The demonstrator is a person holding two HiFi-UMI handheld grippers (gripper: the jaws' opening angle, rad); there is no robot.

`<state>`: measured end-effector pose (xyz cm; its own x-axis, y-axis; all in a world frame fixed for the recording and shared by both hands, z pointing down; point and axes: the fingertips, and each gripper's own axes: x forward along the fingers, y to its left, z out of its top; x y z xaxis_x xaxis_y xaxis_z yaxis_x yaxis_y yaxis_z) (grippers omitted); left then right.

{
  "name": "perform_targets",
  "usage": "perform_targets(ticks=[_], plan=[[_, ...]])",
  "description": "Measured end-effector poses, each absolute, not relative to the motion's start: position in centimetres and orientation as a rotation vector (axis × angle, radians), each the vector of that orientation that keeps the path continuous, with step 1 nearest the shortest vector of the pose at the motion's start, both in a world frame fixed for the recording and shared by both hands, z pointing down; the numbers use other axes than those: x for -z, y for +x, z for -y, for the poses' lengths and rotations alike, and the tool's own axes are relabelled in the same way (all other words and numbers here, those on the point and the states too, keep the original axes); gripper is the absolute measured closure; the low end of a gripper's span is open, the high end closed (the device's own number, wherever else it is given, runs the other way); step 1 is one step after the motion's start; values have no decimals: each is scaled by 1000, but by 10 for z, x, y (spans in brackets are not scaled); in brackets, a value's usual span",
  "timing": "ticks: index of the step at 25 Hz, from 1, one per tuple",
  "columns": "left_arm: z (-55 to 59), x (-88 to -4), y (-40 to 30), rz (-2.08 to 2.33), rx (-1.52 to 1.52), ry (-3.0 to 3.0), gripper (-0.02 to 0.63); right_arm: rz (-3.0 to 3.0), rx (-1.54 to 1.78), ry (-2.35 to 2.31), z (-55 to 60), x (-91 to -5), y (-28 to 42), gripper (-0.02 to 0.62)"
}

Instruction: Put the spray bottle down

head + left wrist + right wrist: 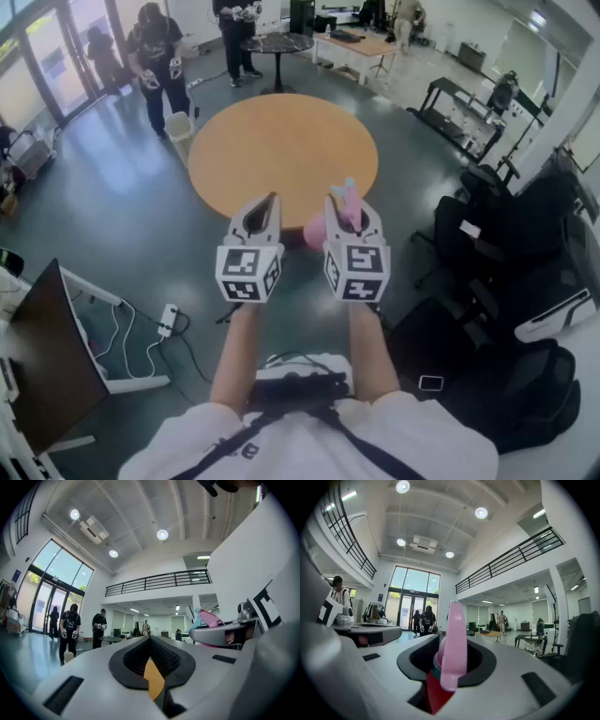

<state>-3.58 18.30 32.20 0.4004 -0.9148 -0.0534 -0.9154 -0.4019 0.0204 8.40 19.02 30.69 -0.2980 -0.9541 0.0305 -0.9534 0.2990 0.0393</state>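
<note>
In the head view, the left forearm (239, 356) and right forearm (371, 352) reach up side by side from the bottom centre of the frame. Each hand holds its gripper level near mid-frame. The left gripper (270, 202) has its jaws closed together with nothing between them. The right gripper (352, 214) is clamped on a spray bottle (452, 648), whose pink head stands up between the jaws.

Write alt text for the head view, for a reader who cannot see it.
A pink spray bottle is clamped in the right gripper, held beside the shut, empty left gripper on outstretched forearms. Just ahead stands a round wooden table on a dark floor, with people standing beyond it.
</note>
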Motion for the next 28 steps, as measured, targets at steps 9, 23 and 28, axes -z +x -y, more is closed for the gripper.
perform_targets(ticks=[9, 23, 28], plan=[[-186, -323, -42, -1662, -93, -2655, 595, 2457, 22, 1886, -198, -305, 78, 472], [-202, -338, -60, -1567, -64, -2736, 595, 2419, -41, 1968, -221, -321, 53, 469], [-206, -341, -70, -1554, -85, -2757, 595, 2390, -16, 1943, -233, -328, 35, 469]])
